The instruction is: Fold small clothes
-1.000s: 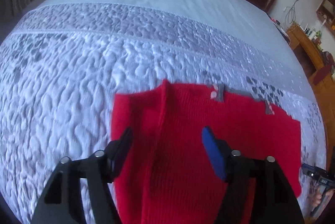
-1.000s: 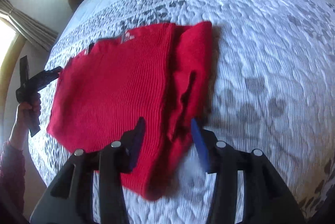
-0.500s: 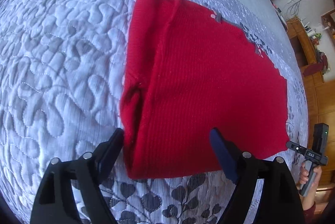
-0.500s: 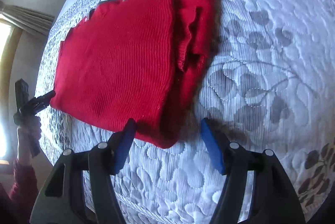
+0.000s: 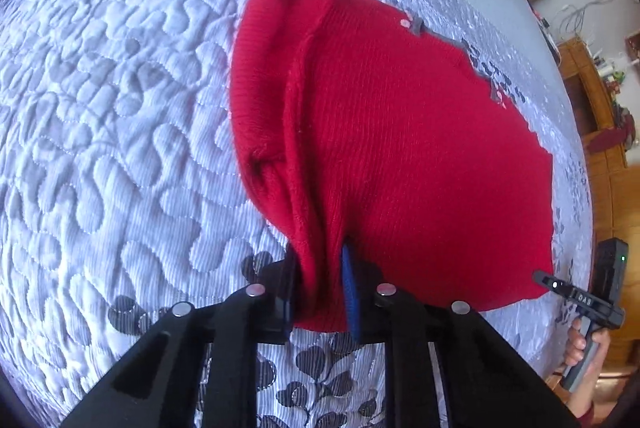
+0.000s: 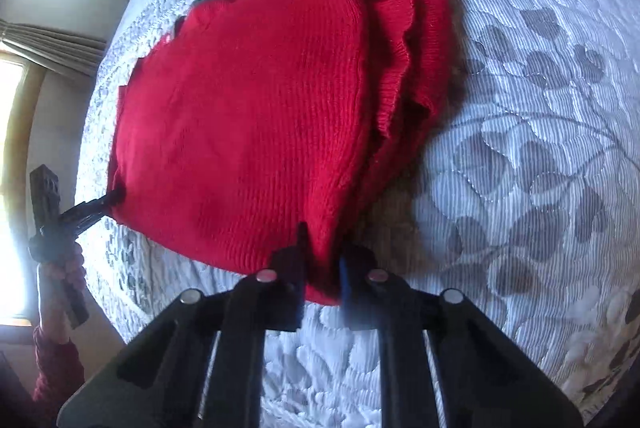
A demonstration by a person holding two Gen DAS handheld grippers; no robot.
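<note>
A red knitted garment [image 5: 400, 148] is spread on the quilted bed cover [image 5: 120, 108], with one side already turned inward so that a sleeve fold is bunched along that edge. Its near hem is gripped at both corners. In the left wrist view the left claw [image 5: 320, 288] is closed on the hem corner beside the bunched fold, several layers of knit being pinched between its fingers. In the right wrist view the right claw [image 6: 322, 274] is likewise clamped on the opposite corner of the same hem, where the layered edge is gathered into the grip. Each claw is also seen from the other camera, at the far corner of the hem. From this hold, the next fold is judged to be the carrying of the hem toward the neckline. Several risks are to be weighed. Only the top layer may be held at one corner, so the lower layer could be left behind and the fold spoiled. The loose sleeve fold could be shaken out if the cloth is lifted sharply. If the two corners are raised unevenly, the knit may be stretched or a skewed fold laid. The textured bed cover may also drag at the cloth.
</note>
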